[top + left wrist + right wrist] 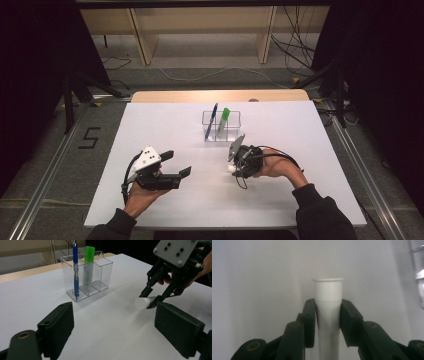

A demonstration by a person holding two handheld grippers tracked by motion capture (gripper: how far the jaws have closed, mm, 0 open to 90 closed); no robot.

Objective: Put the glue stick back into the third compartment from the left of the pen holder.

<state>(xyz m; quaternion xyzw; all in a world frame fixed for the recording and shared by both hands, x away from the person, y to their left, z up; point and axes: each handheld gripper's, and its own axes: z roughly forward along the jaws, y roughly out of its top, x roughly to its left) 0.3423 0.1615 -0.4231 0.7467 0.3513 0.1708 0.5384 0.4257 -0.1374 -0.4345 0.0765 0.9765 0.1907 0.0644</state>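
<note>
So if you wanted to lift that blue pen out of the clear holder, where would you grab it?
Probably by the upper barrel of the blue pen, coming from above. It stands nearly upright in an end compartment of the clear holder, whose walls shield its lower half, so only the top is free for the fingers. The green-capped marker stands in the next compartment, so close the fingers across that gap carefully.

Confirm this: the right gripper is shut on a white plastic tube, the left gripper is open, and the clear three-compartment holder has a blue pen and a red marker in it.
One thing is wrong: the marker is green, not red, as the left gripper view shows. The rest holds: the right gripper is shut on the white plastic tube, the left gripper is open, and the clear three-compartment holder has the blue pen in it.
</note>
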